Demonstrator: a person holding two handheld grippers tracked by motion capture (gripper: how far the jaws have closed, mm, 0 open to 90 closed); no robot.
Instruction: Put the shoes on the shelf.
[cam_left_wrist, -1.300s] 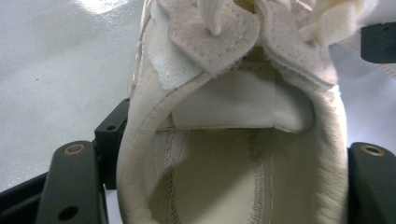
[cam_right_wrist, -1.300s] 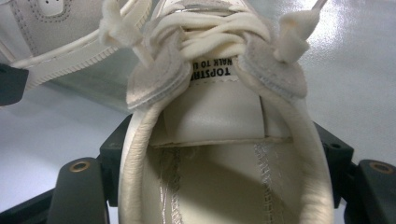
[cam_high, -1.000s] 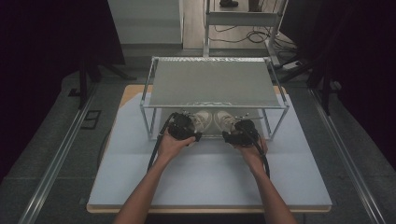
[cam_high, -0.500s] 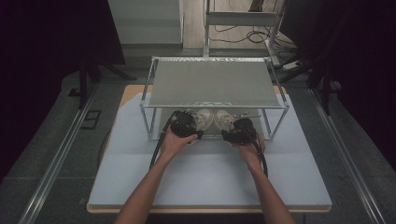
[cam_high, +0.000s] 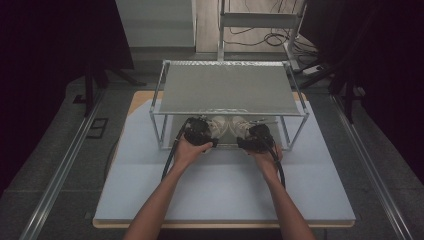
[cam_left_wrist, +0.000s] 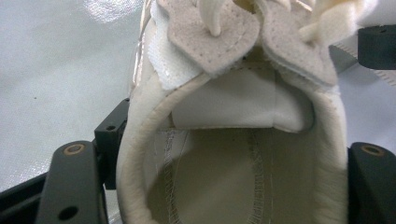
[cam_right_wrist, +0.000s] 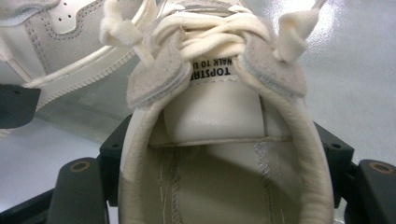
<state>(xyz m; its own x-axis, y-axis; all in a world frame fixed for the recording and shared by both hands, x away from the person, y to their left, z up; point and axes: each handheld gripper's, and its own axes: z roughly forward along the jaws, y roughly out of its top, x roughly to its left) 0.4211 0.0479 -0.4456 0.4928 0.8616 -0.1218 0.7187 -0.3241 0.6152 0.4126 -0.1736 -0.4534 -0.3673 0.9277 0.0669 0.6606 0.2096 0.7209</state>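
Under a rack (cam_high: 227, 90), the left gripper (cam_high: 199, 131) clamped one shoe (cam_left_wrist: 233, 154); at its 3 o'clock, the right gripper (cam_high: 256, 137) clamped the other shoe (cam_right_wrist: 219, 158).

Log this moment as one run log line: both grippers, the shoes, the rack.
left gripper: shut on left shoe heel | right gripper: shut on right shoe heel | shoes: side by side under rack shelf

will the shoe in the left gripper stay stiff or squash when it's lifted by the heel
The left shoe has a padded collar, so it probably gives a little under the left gripper. Its loose laces will likely dangle. It looks light.
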